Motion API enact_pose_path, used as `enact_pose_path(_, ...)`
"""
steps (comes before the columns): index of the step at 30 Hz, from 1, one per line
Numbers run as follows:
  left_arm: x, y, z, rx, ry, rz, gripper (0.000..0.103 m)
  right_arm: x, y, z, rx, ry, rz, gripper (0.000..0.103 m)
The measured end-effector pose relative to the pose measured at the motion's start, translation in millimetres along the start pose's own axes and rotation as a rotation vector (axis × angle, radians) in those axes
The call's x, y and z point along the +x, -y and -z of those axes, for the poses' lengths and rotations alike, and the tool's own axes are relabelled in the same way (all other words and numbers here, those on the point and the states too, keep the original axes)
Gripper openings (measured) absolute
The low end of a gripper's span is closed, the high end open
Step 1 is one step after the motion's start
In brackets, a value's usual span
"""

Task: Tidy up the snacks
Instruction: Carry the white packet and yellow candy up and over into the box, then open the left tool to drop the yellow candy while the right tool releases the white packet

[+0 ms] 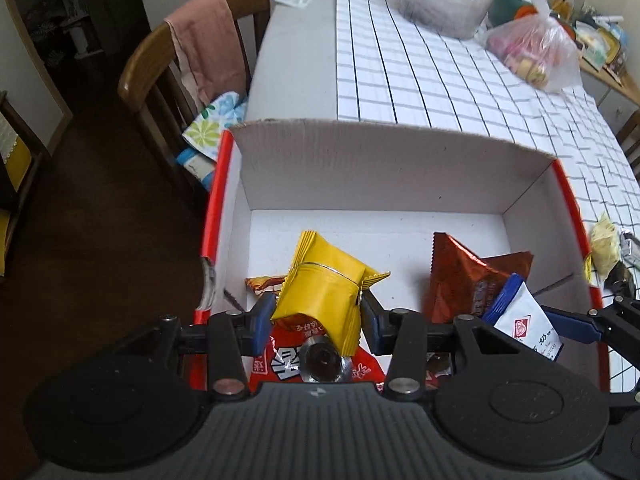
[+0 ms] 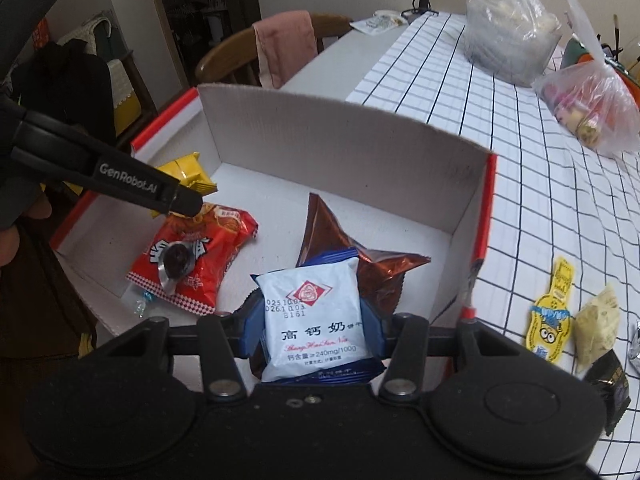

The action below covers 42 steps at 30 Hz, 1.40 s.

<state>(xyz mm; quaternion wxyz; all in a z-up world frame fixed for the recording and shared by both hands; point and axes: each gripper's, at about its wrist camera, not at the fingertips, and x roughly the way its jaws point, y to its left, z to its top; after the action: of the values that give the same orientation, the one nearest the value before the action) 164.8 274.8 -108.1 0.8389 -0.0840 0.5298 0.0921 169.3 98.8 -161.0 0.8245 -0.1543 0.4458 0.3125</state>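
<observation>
The table (image 1: 304,60), under a white cloth with a dark grid (image 2: 540,184), takes up most of the room in view; a wooden chair (image 1: 148,64) with a pink towel (image 1: 208,44) over its back stands at the far left side. At the near edge of the table sits an open cardboard box (image 1: 360,160), white inside with red outer edges, its tall far wall upright. Two plastic bags lie well beyond the box: a grey one (image 2: 508,28) and a clear one with pinkish contents (image 2: 588,108). Inside the box, a red snack bag (image 2: 196,260) lies flat at the near left, with a small round metal piece resting on it; a brown foil bag (image 2: 328,236) lies toward the right, its corner pointing at the far wall. The left gripper (image 1: 318,316) is closed on a yellow packet (image 1: 324,284), blue pads pressing both sides, the packet held above the red snack bag within the box's left half. The right gripper (image 2: 314,330) clamps a white packet (image 2: 316,316) with blue trim and a red diamond logo, held over the near right of the box, in front of the brown foil bag. Outside the box to the right, on the cloth, lie a yellow cartoon packet (image 2: 554,320), a pale packet (image 2: 598,324) just beside it, and a dark packet (image 2: 612,384) nearer the edge.
</observation>
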Motion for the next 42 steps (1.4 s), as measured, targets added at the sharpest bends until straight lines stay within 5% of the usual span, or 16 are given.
enact_pose_path(16, 25.4, 12.8, -1.7, 0.070, -0.079, -0.021, 0.046, 12.7, -7.5, 2.6, -0.014, -0.025, 0.025, 0.050)
enact_pose_path(27, 16.5, 14.1, 2.5, 0.064, -0.053, 0.009, 0.060, -0.7, -7.7, 2.6, -0.010, 0.013, 0.010, 0.063)
enact_pose_path(42, -20.7, 13.3, 14.0, 0.044, 0.032, 0.044, 0.062, -41.7, -4.3, 4.1, 0.026, 0.109, -0.049, 0.082)
